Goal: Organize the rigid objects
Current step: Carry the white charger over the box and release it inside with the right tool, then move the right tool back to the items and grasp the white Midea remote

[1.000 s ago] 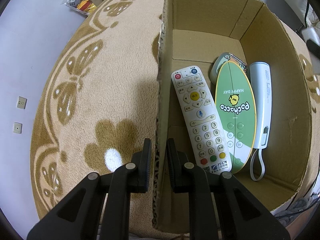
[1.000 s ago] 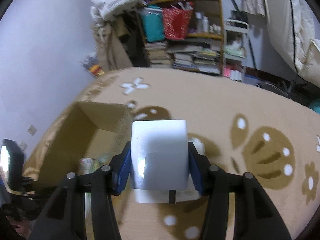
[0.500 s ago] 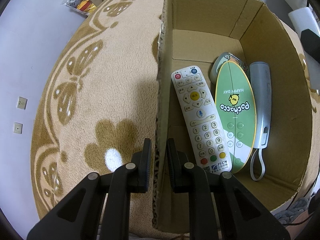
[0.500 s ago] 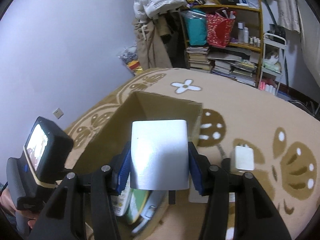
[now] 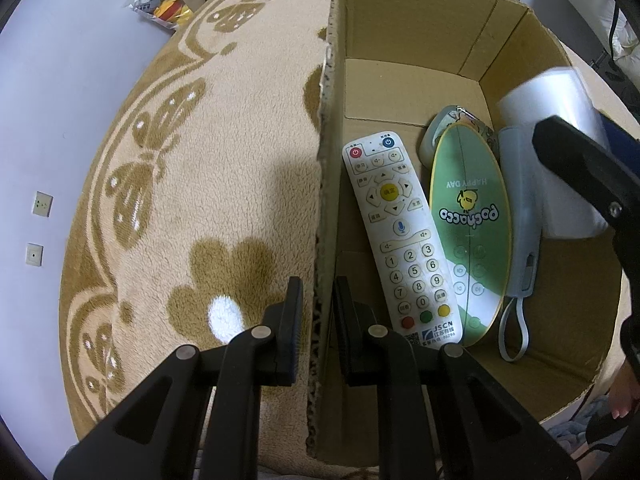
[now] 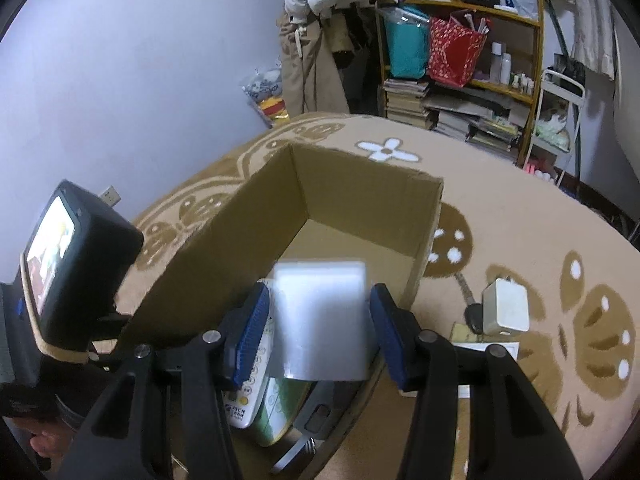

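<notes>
Right wrist view shows the right gripper (image 6: 320, 330) spread just wider than the white block (image 6: 322, 320) over the cardboard box (image 6: 360, 200), seemingly mid-drop beside the remote (image 5: 400, 240), while the left gripper (image 5: 318, 308) straddles the box wall, grip unclear; withdrawing likely comes next.

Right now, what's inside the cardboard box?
In the box: a remote, a green oval card, a grey device with strap. The card covers most of a roundish item behind it.
</notes>
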The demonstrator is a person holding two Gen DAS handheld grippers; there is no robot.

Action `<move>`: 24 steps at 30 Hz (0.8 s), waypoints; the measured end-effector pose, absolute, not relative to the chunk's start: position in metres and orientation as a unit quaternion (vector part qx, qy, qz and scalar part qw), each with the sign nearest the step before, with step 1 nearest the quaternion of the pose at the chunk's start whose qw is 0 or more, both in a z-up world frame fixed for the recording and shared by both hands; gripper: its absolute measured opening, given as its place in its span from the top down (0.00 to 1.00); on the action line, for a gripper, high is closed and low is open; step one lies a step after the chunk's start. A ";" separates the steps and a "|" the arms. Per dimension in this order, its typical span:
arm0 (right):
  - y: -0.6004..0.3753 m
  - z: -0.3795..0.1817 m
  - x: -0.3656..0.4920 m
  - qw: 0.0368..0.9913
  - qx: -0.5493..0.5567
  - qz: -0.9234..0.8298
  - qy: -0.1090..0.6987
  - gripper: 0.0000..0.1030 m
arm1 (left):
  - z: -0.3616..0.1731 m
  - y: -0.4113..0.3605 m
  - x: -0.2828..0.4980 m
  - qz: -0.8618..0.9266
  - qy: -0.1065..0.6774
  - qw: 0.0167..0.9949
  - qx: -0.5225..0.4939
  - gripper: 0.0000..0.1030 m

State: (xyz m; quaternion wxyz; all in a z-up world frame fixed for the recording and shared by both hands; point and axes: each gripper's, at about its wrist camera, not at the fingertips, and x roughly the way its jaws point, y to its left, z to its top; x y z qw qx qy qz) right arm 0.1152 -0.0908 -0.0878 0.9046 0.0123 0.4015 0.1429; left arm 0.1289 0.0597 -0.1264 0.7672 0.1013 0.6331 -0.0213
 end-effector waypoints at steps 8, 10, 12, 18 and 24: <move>-0.106 -0.072 0.114 0.916 0.029 0.116 0.382 0.19 | -0.129 0.061 0.130 -0.020 0.637 0.764 0.100 0.86; -0.114 -0.070 0.115 0.918 0.039 0.102 0.380 0.14 | -0.129 0.061 0.129 -0.021 0.636 0.765 0.102 0.86; -0.122 -0.070 0.117 0.917 0.046 0.089 0.387 0.08 | -0.130 0.061 0.129 -0.020 0.636 0.765 0.102 0.86; -0.157 -0.079 0.126 0.906 0.086 0.030 0.414 0.04 | -0.129 0.060 0.128 -0.020 0.636 0.765 0.103 0.86; -0.191 -0.104 0.134 0.876 0.135 -0.022 0.462 0.04 | -0.129 0.059 0.128 -0.020 0.636 0.765 0.104 0.86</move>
